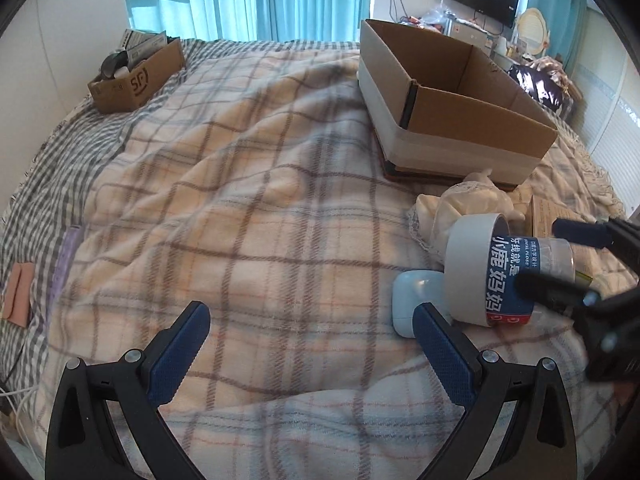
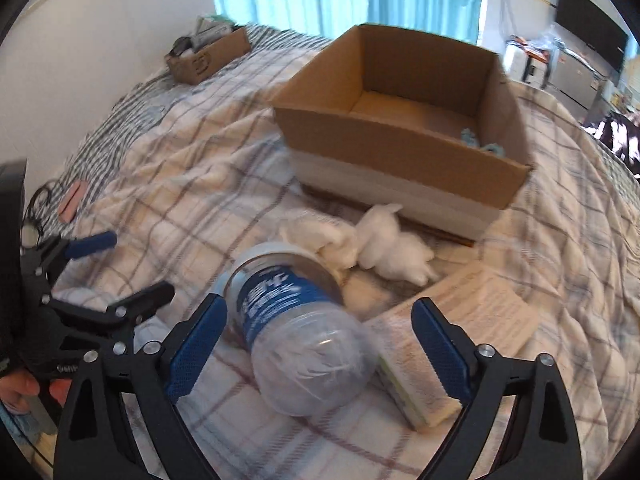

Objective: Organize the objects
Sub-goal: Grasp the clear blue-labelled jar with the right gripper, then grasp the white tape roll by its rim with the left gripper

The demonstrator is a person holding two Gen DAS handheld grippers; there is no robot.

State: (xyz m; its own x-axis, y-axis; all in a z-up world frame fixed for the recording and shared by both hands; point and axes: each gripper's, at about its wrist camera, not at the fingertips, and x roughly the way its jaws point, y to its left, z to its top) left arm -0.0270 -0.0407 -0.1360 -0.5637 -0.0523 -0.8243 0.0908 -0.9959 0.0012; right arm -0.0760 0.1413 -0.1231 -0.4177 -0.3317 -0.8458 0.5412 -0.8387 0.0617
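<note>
A clear plastic jar with a blue label and a white lid (image 2: 296, 328) lies on its side on the plaid blanket; it also shows in the left wrist view (image 1: 500, 272). My right gripper (image 2: 320, 344) is open, its fingers either side of the jar, not touching. It appears in the left wrist view (image 1: 560, 256) at the right. My left gripper (image 1: 312, 344) is open and empty over bare blanket, left of the jar. A pale blue case (image 1: 412, 300) lies by its right finger. A white plush toy (image 2: 392, 244), a white cloth (image 2: 320, 236) and a beige box (image 2: 452, 328) lie close by.
A large open cardboard box (image 2: 400, 140) stands beyond the items, with something light blue inside; it also shows in the left wrist view (image 1: 460, 108). A smaller cardboard box (image 1: 136, 76) with items sits at the far left. A pink object (image 1: 18, 300) lies at the bed's left edge.
</note>
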